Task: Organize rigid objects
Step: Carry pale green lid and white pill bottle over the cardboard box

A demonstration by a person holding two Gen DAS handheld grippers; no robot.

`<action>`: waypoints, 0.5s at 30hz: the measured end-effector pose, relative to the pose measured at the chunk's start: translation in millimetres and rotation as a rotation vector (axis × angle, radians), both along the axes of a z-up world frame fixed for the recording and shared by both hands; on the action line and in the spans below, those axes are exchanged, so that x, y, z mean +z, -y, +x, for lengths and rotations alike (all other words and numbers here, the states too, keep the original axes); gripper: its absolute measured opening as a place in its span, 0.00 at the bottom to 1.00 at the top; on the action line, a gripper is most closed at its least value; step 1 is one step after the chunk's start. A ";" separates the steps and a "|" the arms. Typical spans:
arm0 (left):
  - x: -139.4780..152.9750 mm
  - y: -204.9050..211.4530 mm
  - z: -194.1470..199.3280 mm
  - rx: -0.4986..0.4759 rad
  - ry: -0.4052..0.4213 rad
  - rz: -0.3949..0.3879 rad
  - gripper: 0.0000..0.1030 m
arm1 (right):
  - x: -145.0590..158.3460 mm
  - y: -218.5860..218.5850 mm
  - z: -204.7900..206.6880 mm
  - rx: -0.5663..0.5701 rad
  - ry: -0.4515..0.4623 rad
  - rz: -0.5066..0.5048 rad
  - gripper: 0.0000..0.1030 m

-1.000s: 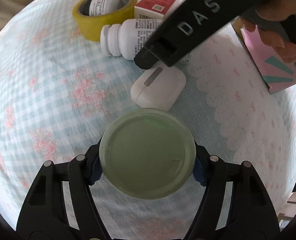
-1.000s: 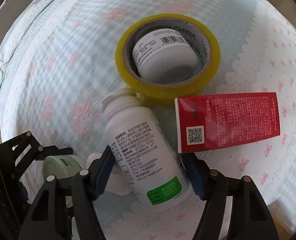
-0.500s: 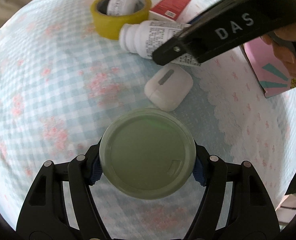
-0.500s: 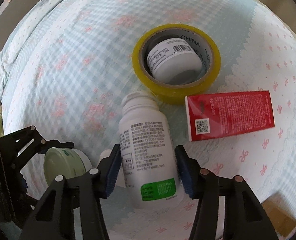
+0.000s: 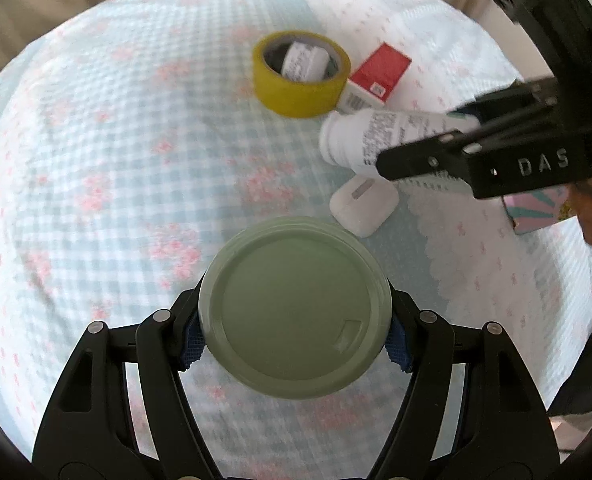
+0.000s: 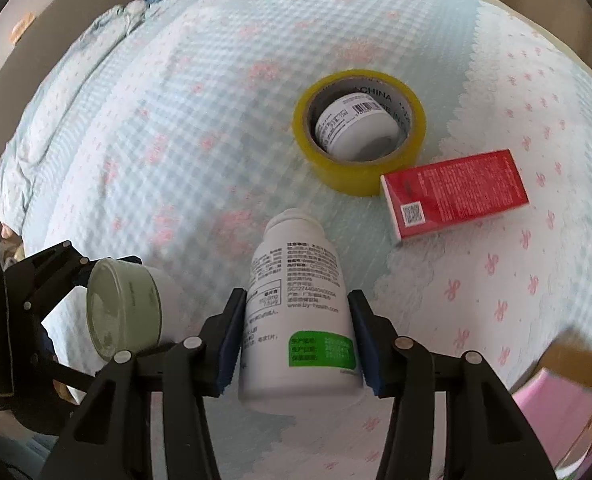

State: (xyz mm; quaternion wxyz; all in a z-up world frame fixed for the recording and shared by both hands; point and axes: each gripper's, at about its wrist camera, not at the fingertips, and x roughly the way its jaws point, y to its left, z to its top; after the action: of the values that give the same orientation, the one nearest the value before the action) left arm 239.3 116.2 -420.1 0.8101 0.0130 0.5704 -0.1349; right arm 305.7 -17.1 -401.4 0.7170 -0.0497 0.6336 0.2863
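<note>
Left gripper (image 5: 294, 344) clamped on round green-lidded jar (image 5: 294, 308); right gripper (image 6: 296, 340) clamped on white plastic bottle (image 6: 296, 312), low in frame. Squeeze firmly, lift slowly, avoid yellow tape roll (image 6: 359, 140).

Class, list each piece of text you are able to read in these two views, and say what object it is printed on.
"DAS": right gripper finger.
"CHINA": inside the tape roll.
"www.by-health.com": white bottle; its other print is too small.
Red box: QR code, text unreadable.
Jar in the roll: barcode, text unreadable.
</note>
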 end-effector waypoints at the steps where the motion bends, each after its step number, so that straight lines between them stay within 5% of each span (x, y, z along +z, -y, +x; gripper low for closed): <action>1: 4.7 -1.0 -3.2 0.004 0.007 -0.001 0.65 | 4.4 2.9 -2.9 -0.015 0.003 0.010 0.45; 15: 120.5 12.4 -46.1 0.000 0.107 -0.035 0.66 | 118.2 47.1 -62.2 -0.209 0.098 0.133 0.45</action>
State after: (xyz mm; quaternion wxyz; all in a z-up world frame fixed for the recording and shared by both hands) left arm 193.2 103.8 -299.6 0.8395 0.0060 0.5240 -0.1437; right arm 243.4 -64.1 -283.1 0.7746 0.0500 0.5793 0.2487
